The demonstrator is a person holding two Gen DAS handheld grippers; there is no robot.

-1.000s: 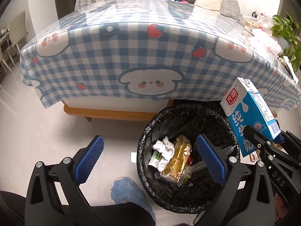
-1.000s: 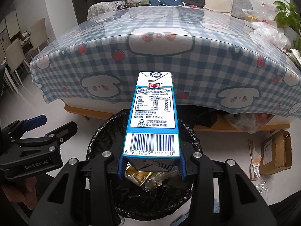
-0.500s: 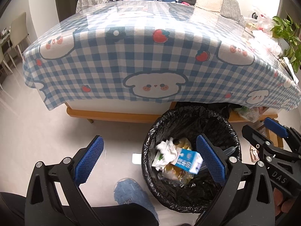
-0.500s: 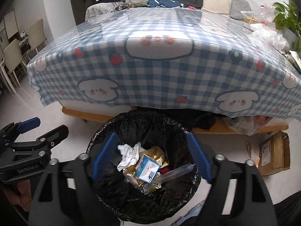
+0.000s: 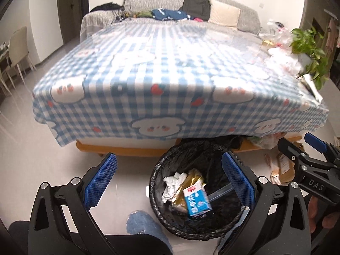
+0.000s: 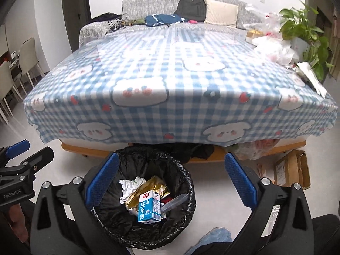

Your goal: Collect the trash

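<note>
A: How far along does the collecting look?

B: The milk carton (image 6: 149, 208) already lies in the trash bin (image 6: 187, 178), lower centre of the right wrist view, on top of a crumpled white paper (image 6: 127, 188) and a gold foil wrapper (image 6: 148, 188). So that item looks finished — what is left is less sure.

A: And the grippers, going left to right?

B: The left gripper (image 5: 170, 182) stands with its blue pads wide apart and nothing between them; the bin merely shows through the gap. The right gripper (image 6: 170, 182) has its jaws opening, already very wide, and nothing sits between them either — the carton is down in the bin, well clear of the pads.

A: Anything still to pick up?

B: Probably. In the right wrist view, at the right edge, plastic bags (image 6: 274, 48) and loose paper lie on the checked tablecloth (image 6: 170, 85), beside a potted plant (image 6: 303, 27). Whether those count as trash cannot be told.

A: What does one view give that the other lacks?

B: The right wrist view shows a cardboard box (image 6: 291, 170) on the floor at lower right fairly clearly; in the left wrist view it is mostly hidden behind the other gripper. The left wrist view shows more bare floor left of the bin.
</note>
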